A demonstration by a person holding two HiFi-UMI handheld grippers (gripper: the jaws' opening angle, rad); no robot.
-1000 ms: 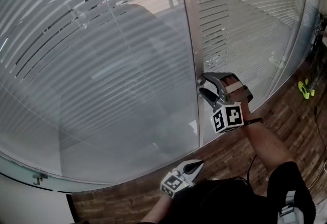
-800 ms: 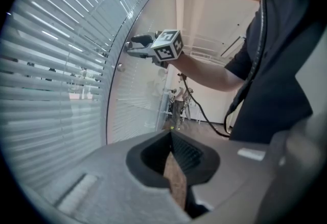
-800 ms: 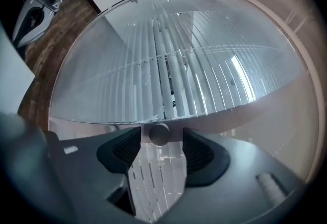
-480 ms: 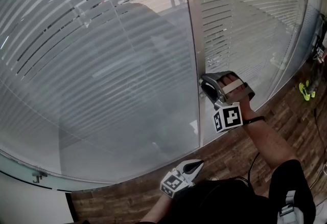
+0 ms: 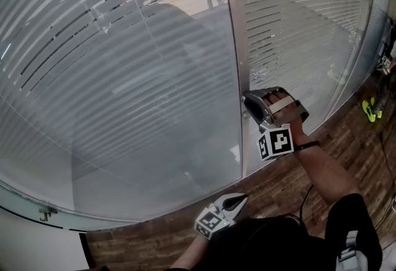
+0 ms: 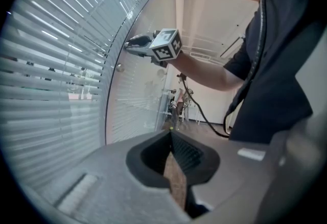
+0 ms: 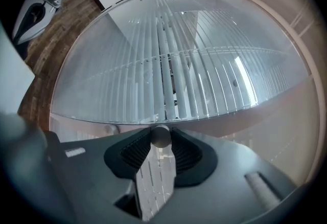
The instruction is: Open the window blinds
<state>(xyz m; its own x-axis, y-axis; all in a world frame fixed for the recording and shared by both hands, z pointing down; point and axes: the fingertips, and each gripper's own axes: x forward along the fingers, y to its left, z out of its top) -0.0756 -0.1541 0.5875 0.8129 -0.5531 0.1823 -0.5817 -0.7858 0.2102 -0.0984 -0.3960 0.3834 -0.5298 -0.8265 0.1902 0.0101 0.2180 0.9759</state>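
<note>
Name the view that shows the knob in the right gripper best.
Right gripper view: the knob sits plainly in the right gripper, whose jaws have just been closing on it. In the head and left gripper views that gripper hides it.

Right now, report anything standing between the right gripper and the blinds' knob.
Nothing visible stands in the way. The knob sits right between the jaws of the right gripper. Those jaws have just been closing, and the pads touch the knob on both sides.
</note>
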